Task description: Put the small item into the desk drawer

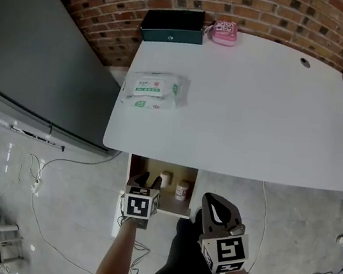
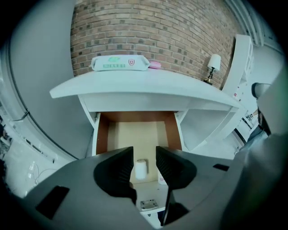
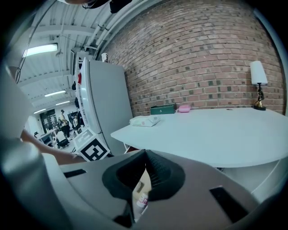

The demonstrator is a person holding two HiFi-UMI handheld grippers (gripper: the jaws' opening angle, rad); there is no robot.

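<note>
The likeliest slip is a knock. The left claw (image 2: 144,158), parted wide and holding nothing, hangs just before the open drawer (image 2: 135,130), and a careless shove could topple the small white bottle (image 2: 141,169) standing inside, framed between its jaws but ungripped. The right claw (image 3: 145,155), tips pinched together and empty, waits before the tabletop (image 3: 216,130).

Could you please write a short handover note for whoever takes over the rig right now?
Left gripper: open, empty, aimed into the open wooden desk drawer.
Right gripper: shut, holding nothing.
A small white bottle and a red-labelled white bottle stand in the drawer, under the white desk.
Done: the small items appear to be stowed.
Left: probably pushing the drawer shut.
</note>
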